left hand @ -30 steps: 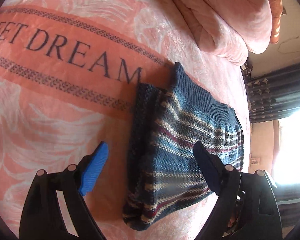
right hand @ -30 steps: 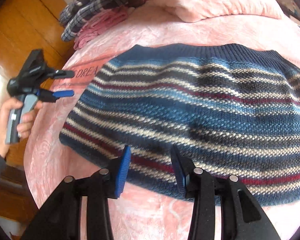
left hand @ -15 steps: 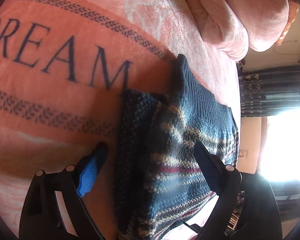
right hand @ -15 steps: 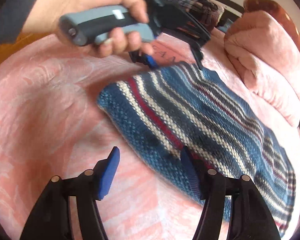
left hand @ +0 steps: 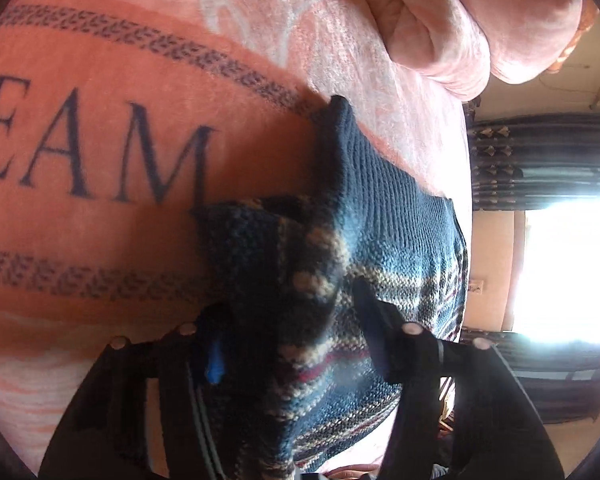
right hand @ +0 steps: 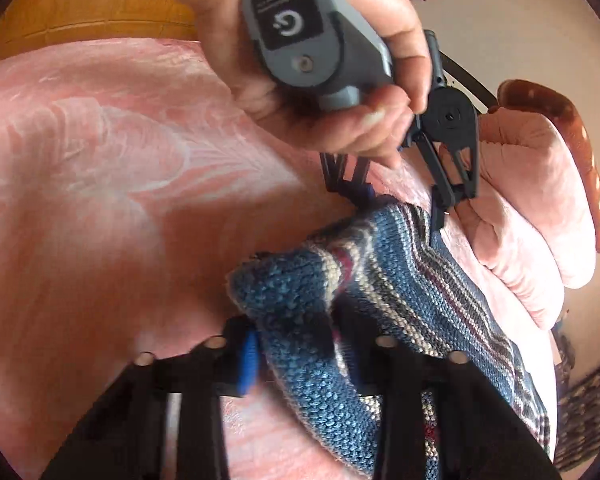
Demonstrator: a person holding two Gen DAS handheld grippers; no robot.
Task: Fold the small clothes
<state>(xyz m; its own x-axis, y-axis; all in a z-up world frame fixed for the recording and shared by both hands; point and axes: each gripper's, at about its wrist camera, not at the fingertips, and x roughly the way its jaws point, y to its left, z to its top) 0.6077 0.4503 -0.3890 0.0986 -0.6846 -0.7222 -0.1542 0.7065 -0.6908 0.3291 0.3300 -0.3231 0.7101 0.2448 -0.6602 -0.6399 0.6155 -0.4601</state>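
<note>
A blue knit sweater with cream and dark red stripes lies folded on the pink bed blanket. My left gripper is closed on one bunched corner of it, with thick fabric filling the space between the fingers. In the right wrist view the sweater runs away to the right, and my right gripper pinches its near corner, which is lifted and puckered. The left gripper bites the far corner there, with a person's hand around its grey handle.
The blanket carries large dark lettering left of the sweater. A rolled pink quilt lies beyond it. Dark curtains and a bright window stand past the bed's edge. Wooden floor shows at the far side.
Both grippers have dropped onto the sweater's end and closed from open onto its two corners. The fabric now bunches up between the fingers, and the left gripper's hand is much nearer the right camera.
</note>
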